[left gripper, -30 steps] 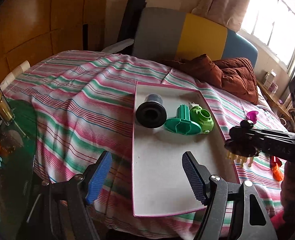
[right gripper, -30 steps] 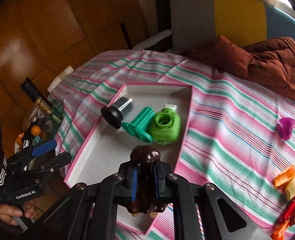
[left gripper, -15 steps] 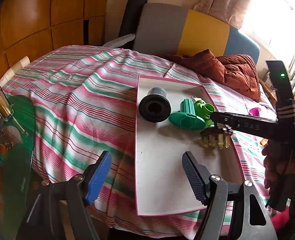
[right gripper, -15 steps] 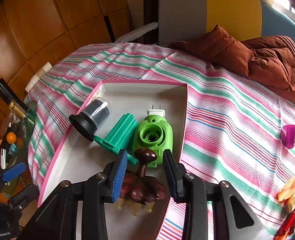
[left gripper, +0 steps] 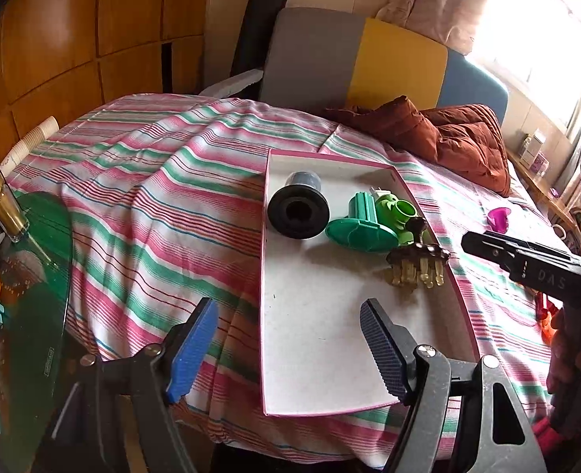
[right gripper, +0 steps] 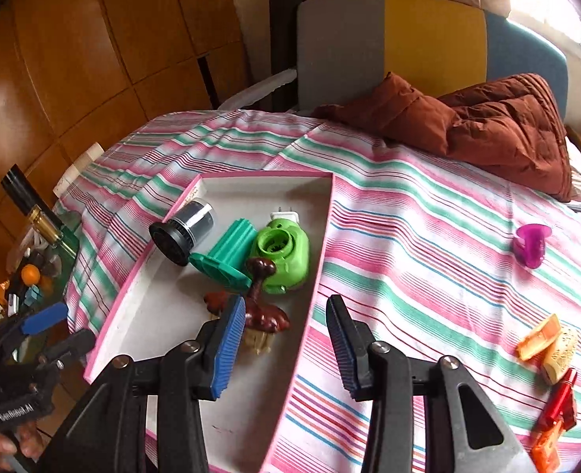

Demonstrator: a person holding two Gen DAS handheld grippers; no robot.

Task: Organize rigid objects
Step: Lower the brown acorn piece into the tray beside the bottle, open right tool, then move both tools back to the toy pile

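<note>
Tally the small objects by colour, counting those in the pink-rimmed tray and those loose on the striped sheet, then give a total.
Black: 1, the cylinder
Green: 2, the teal piece and the lime gadget
Brown: 1, the brush
Purple: 1, the cup
Orange: 2
Beige: 1
Red: 1
Total: 9

A white, pink-rimmed tray point(right gripper: 314, 276) is laid on the striped bed. Inside it a brown brush point(right gripper: 260, 307) is stood on its pale bristles beside a green cone point(right gripper: 227, 256), green plug-in device point(right gripper: 284, 252) and black cylinder point(right gripper: 184, 228). Outside the tray, a purple piece point(right gripper: 532, 242) and orange and red bits point(right gripper: 550, 358) are scattered.
</note>
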